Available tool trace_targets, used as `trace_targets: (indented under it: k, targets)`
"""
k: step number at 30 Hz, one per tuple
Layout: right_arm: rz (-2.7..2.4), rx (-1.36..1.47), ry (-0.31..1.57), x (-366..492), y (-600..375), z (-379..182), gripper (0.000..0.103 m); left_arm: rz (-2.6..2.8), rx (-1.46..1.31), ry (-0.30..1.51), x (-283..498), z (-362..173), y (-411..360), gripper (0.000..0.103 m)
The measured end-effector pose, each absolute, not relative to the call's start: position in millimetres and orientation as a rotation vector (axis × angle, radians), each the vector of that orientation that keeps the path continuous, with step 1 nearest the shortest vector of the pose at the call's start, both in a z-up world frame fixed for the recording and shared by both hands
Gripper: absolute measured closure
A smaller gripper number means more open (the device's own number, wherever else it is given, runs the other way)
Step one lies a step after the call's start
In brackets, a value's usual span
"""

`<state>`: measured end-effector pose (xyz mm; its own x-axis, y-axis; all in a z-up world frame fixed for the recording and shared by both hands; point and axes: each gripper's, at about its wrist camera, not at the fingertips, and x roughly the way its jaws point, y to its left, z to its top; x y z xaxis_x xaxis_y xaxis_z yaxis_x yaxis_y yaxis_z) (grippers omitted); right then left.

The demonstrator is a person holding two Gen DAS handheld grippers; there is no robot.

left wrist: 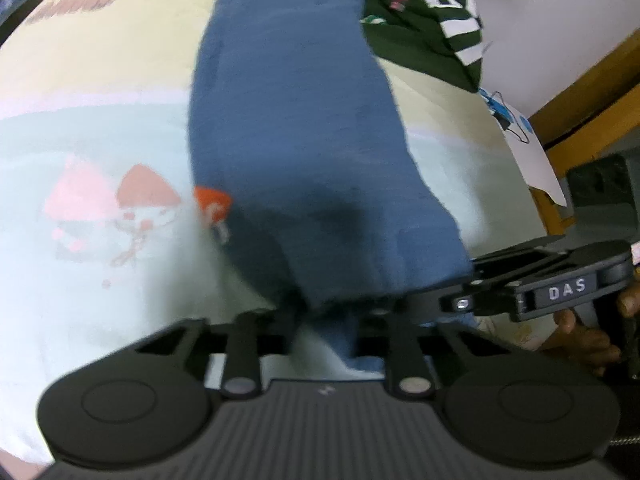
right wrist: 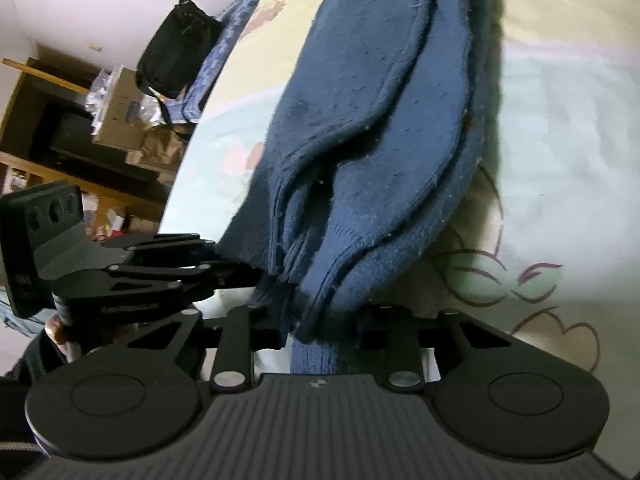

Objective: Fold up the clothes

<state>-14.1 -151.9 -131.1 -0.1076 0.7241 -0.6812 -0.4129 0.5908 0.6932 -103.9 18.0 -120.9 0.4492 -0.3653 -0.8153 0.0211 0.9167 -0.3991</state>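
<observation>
A blue knit garment (left wrist: 296, 120) lies folded lengthwise on the bed, a long strip running away from me, with an orange tag (left wrist: 214, 204) at its left edge. My left gripper (left wrist: 324, 316) is shut on the near hem, and the cloth hides its fingertips. In the right wrist view the same garment (right wrist: 380, 120) shows several stacked layers. My right gripper (right wrist: 320, 320) is shut on that thick bundle at the near end. The two grippers sit close side by side: the right one (left wrist: 452, 300) reaches the hem's right corner, the left one (right wrist: 248, 272) its left corner.
The bed sheet (left wrist: 100, 120) is pale with cartoon prints. A dark green and white striped garment (left wrist: 424, 20) lies at the far right. White paper (left wrist: 532, 152) and a wooden frame (left wrist: 592, 92) border the right. A black bag (right wrist: 176, 56) and cluttered wooden shelves (right wrist: 60, 120) stand past the left edge.
</observation>
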Motion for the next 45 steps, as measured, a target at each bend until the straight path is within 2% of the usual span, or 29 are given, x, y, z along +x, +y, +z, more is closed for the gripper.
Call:
trace_targets:
  k: [2, 4, 13, 17, 19, 21, 25, 30, 33, 37, 45]
  targets:
    - [1.007, 0.354, 1.365, -10.0, -155.2, -127.6, 0.075, -0.235, -0.337, 1.070, -101.8, -115.4, 16.7, 0.096]
    - [1.024, 0.421, 1.356, -4.9, -159.5, -123.3, 0.076, -0.228, -0.332, 1.058, -98.6, -110.1, 17.8, 0.103]
    - [1.049, 0.601, 1.228, 22.6, -160.6, -85.3, 0.077, -0.243, -0.242, 0.925, -58.8, -47.5, 34.5, 0.103]
    - [0.990, 0.747, 1.178, 49.1, -163.4, -84.3, 0.078, -0.219, -0.199, 0.864, -40.8, -31.0, 47.6, 0.103]
    - [0.946, 0.786, 1.160, 59.6, -165.5, -88.6, 0.079, -0.196, -0.210, 0.840, -37.9, -26.9, 61.9, 0.100]
    - [0.906, 0.819, 1.148, 68.1, -164.9, -93.8, 0.079, -0.172, -0.233, 0.847, -40.7, -30.9, 81.5, 0.095]
    - [0.823, 0.880, 1.135, 82.3, -162.8, -105.5, 0.079, -0.169, -0.216, 0.927, -59.6, -56.8, 106.0, 0.095]
    - [0.736, 0.939, 1.149, 94.7, -170.3, -119.0, 0.079, -0.303, -0.111, 1.072, -72.8, -101.9, 82.1, 0.095]
    - [0.699, 0.950, 1.156, 96.3, -169.1, -123.0, 0.079, -0.426, -0.121, 1.061, -65.6, -111.9, 54.6, 0.095]
    - [0.638, 0.952, 1.149, 97.0, -167.5, -124.1, 0.079, -0.442, -0.001, 0.987, -42.4, -114.2, 23.7, 0.095]
    - [0.511, 1.017, 1.098, 105.8, -174.0, -133.7, 0.079, -0.411, -0.181, 0.919, 19.2, -90.0, 80.0, 0.093]
